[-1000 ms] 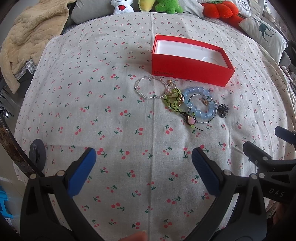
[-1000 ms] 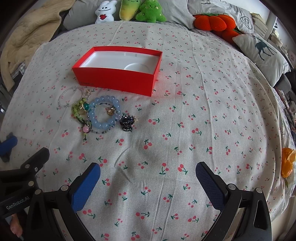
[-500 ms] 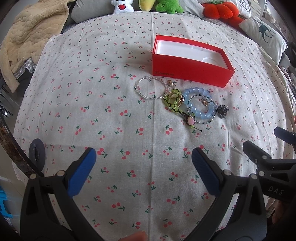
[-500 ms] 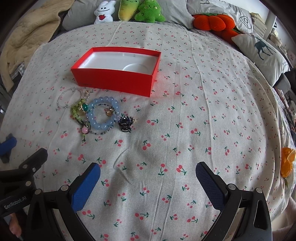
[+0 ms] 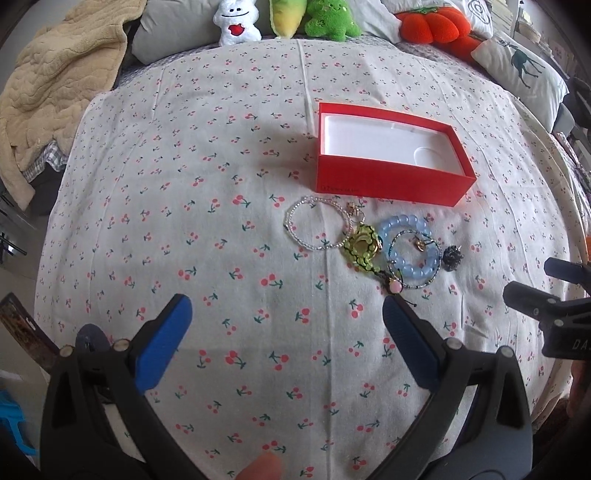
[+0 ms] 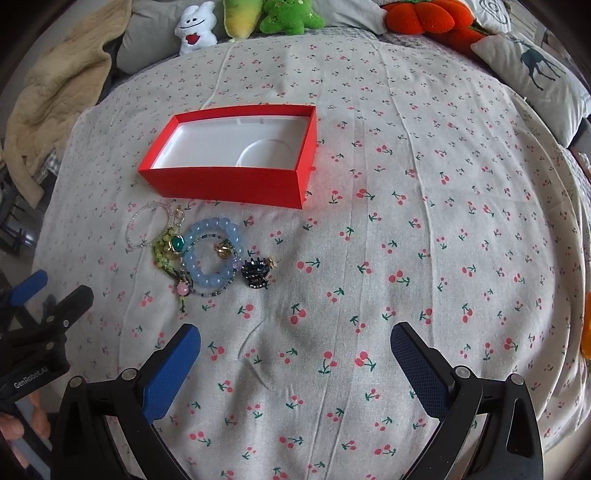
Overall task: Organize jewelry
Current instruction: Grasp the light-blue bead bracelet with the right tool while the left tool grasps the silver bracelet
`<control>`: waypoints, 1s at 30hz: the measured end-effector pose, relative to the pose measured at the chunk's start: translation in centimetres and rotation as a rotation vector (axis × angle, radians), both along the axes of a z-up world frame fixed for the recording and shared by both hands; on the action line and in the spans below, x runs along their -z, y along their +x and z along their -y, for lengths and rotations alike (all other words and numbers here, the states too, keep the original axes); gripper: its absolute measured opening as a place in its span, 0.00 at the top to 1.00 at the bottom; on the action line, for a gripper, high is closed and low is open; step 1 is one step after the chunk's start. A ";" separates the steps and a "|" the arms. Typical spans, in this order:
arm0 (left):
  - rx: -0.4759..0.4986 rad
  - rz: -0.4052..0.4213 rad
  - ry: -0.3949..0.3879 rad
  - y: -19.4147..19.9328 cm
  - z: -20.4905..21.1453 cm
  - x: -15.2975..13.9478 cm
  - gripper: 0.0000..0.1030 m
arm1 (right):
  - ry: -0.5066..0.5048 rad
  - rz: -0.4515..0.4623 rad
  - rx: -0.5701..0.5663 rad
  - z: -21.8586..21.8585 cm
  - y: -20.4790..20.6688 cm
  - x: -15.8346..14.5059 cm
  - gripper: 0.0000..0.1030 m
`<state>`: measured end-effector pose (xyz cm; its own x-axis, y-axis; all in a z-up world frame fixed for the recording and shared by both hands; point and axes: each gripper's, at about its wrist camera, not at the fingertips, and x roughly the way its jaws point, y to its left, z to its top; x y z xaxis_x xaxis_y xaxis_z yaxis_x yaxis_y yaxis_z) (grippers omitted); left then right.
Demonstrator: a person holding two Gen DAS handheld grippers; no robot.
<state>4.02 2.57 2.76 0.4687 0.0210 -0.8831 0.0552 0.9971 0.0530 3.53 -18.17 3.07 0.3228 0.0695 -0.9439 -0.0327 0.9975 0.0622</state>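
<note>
An open red box (image 5: 388,184) with an empty white inside stands on the cherry-print cloth; it also shows in the right wrist view (image 6: 236,182). In front of it lies a cluster of jewelry: a clear bead bracelet (image 5: 317,226), a green beaded piece (image 5: 362,245), a blue bead bracelet (image 5: 412,249) and a dark hair clip (image 5: 452,257). The right wrist view shows the blue bracelet (image 6: 212,256) and clip (image 6: 255,274). My left gripper (image 5: 286,323) is open and empty, short of the cluster. My right gripper (image 6: 295,349) is open and empty, to the cluster's right and nearer me.
Plush toys (image 5: 284,18) and pillows (image 5: 521,62) line the far edge of the bed. A beige blanket (image 5: 55,81) lies at the far left. The cloth (image 6: 424,240) spreads to the right of the box.
Both grippers have moved slightly forward toward the box and jewelry, which sit a little lower in view. Both stay open. Nothing on the cloth has moved.
</note>
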 end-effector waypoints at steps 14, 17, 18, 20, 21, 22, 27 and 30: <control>-0.066 -0.126 -0.295 7.0 -3.4 4.2 0.46 | 0.230 -0.074 -0.039 -2.0 6.5 3.0 0.64; -0.078 -0.136 -0.277 7.8 -3.0 5.0 0.59 | 0.227 -0.082 -0.044 -2.9 7.7 3.8 0.69; -0.082 -0.139 -0.275 8.1 -2.8 5.2 0.61 | 0.221 -0.085 -0.044 -3.1 8.0 4.1 0.69; -0.085 -0.141 -0.270 8.5 -2.5 5.5 0.64 | 0.211 -0.090 -0.041 -3.5 8.6 4.7 0.71; -0.084 -0.142 -0.266 8.8 -2.4 5.6 0.65 | 0.205 -0.092 -0.039 -3.6 8.9 5.0 0.71; -0.084 -0.142 -0.260 9.1 -2.3 5.8 0.68 | 0.200 -0.094 -0.035 -3.6 9.2 5.3 0.73; -0.095 -0.142 -0.221 9.9 -2.2 6.5 0.79 | 0.198 -0.101 -0.035 -4.0 10.2 6.4 0.80; -0.092 -0.140 -0.197 10.2 -2.0 6.7 0.84 | 0.169 -0.101 -0.061 -5.0 10.1 6.7 0.83</control>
